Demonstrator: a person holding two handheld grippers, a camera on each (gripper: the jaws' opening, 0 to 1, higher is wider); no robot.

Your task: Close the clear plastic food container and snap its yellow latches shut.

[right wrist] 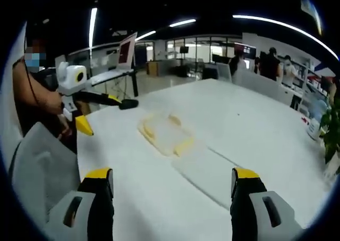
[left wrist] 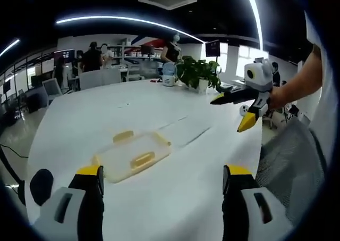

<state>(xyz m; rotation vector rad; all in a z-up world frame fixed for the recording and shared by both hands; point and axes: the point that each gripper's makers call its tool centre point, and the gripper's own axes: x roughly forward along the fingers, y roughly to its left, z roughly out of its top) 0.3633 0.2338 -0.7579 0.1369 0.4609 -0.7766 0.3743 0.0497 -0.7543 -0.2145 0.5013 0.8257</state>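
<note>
The clear plastic food container (left wrist: 134, 156) lies flat on the white table (left wrist: 159, 108), its lid on top and yellow latches showing along its edges. My left gripper (left wrist: 162, 180) is open, jaws wide apart, just short of the container, which sits ahead toward the left jaw. In the right gripper view the container (right wrist: 166, 133) lies further off, ahead of my open right gripper (right wrist: 172, 182). The right gripper (left wrist: 236, 112) also hangs open above the table's right side in the left gripper view; the left gripper (right wrist: 103, 112) enters the right gripper view from the left, held in a hand.
A potted plant (left wrist: 199, 73) and a white jug (left wrist: 169, 75) stand at the table's far end. A grey chair back (left wrist: 292, 156) is at the near right edge. People stand by desks and monitors (right wrist: 126, 50) in the background.
</note>
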